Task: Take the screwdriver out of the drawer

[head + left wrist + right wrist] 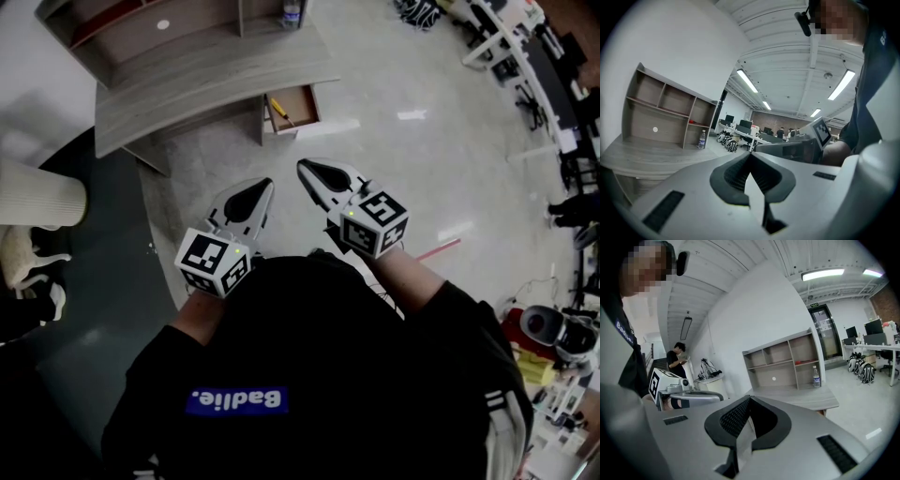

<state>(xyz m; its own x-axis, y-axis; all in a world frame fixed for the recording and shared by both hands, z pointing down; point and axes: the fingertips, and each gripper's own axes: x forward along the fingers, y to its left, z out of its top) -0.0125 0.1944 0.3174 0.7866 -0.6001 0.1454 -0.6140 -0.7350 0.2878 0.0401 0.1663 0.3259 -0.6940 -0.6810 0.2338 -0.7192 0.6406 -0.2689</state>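
Observation:
A screwdriver (279,111) with a yellow handle lies in the open drawer (305,105) under the grey desk (206,80), far ahead of both grippers. My left gripper (265,187) and right gripper (305,167) are held side by side above the floor, pointing towards the desk. Both are shut and empty. In the left gripper view the jaws (750,154) meet tip to tip, with the right gripper (797,145) beside them. The right gripper view shows its jaws (749,399) closed too, and the left gripper (689,397) on the left. The drawer is hidden in both gripper views.
A shelf unit (783,362) stands on the desk with a water bottle (816,377) at its right end. A white round table (37,192) stands at the left. Office desks (525,56) and chairs fill the far right. A person (677,359) stands in the background.

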